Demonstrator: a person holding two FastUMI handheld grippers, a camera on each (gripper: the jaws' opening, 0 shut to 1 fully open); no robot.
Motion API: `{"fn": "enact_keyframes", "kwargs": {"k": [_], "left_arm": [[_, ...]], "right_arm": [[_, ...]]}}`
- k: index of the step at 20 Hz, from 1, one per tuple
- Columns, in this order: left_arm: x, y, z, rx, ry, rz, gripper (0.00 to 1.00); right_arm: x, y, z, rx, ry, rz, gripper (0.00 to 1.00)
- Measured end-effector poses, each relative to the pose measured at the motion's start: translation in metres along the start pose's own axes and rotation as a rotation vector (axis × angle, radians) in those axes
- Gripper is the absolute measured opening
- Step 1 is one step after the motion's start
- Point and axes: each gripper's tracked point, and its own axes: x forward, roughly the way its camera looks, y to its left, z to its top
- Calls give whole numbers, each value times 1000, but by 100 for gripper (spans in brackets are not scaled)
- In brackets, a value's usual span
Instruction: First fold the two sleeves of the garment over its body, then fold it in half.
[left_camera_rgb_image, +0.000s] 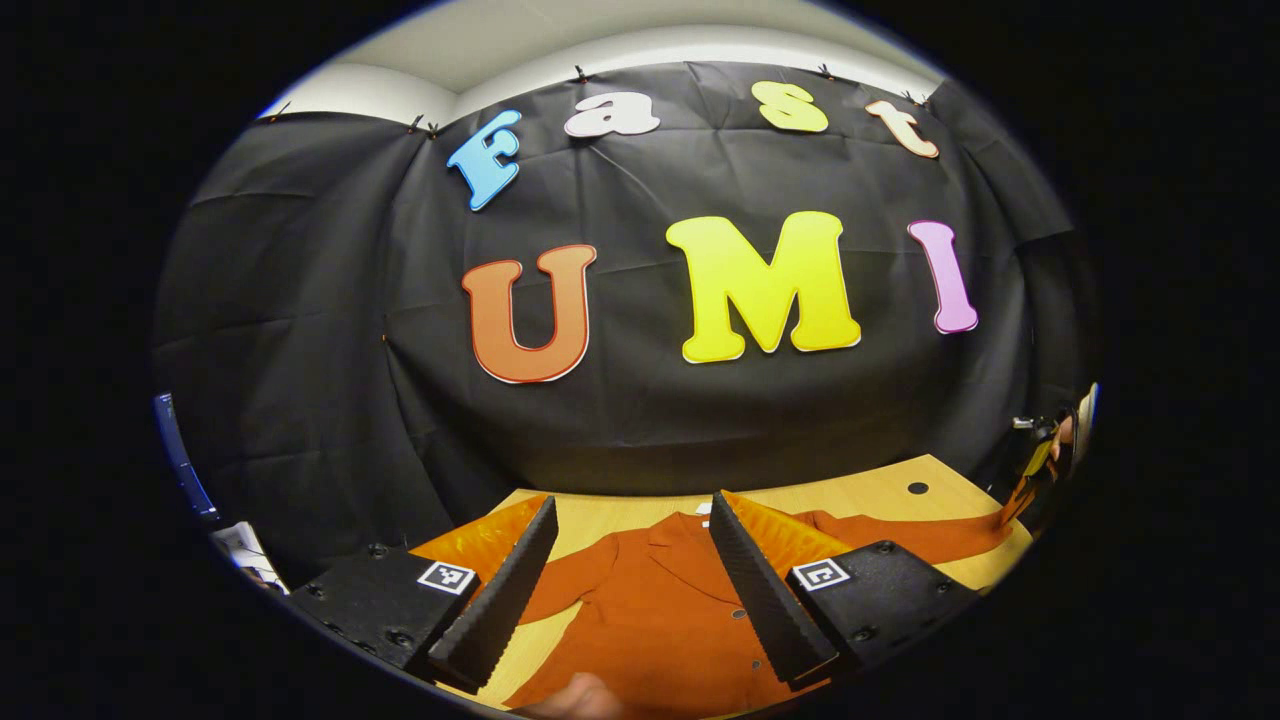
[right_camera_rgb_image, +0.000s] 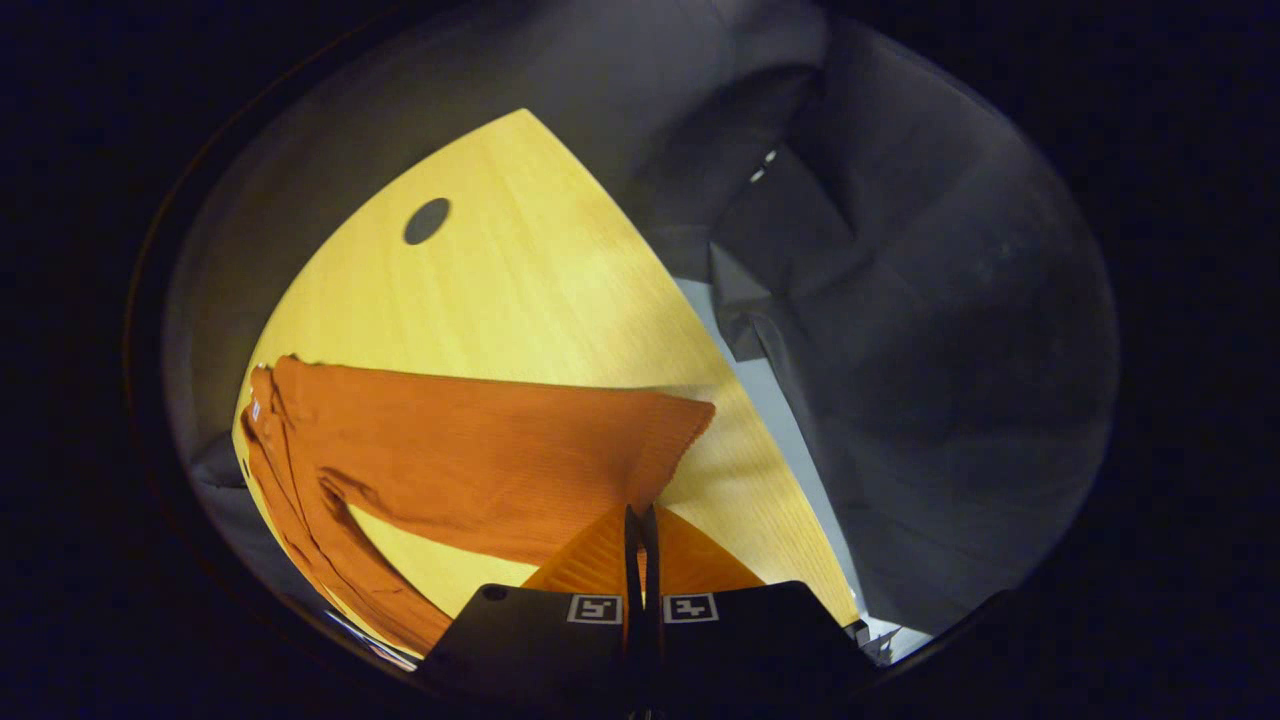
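We are on the first step, folding a sleeve over the body. In the left gripper view the rust-orange garment (left_camera_rgb_image: 660, 620) lies spread on the wooden table (left_camera_rgb_image: 880, 490), collar toward twelve o'clock, and our left gripper (left_camera_rgb_image: 630, 590) hangs above it with its jaws wide apart, holding nothing. At three o'clock in that view the far sleeve runs out to the table edge, where our right gripper (left_camera_rgb_image: 1035, 465) has it. In the right gripper view the right gripper (right_camera_rgb_image: 640, 540) stands with its fingers closed to a thin slit on the cuff of the sleeve (right_camera_rgb_image: 520, 450), which stretches toward nine o'clock to the garment's body. We judge the next move calls for carrying that cuff across onto the chest without dragging the body, then taking the other sleeve.
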Motion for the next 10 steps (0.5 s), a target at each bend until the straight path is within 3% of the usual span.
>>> {"fn": "enact_keyframes", "kwargs": {"k": [4,10], "left_arm": [[4,28,-2,-13,-23,9,99],[12,78,-14,-31,-27,27,99]], "right_arm": [[-48,78,2,-76,-80,99,0],[-124,252,-30,-259,-162,287,0]]}}
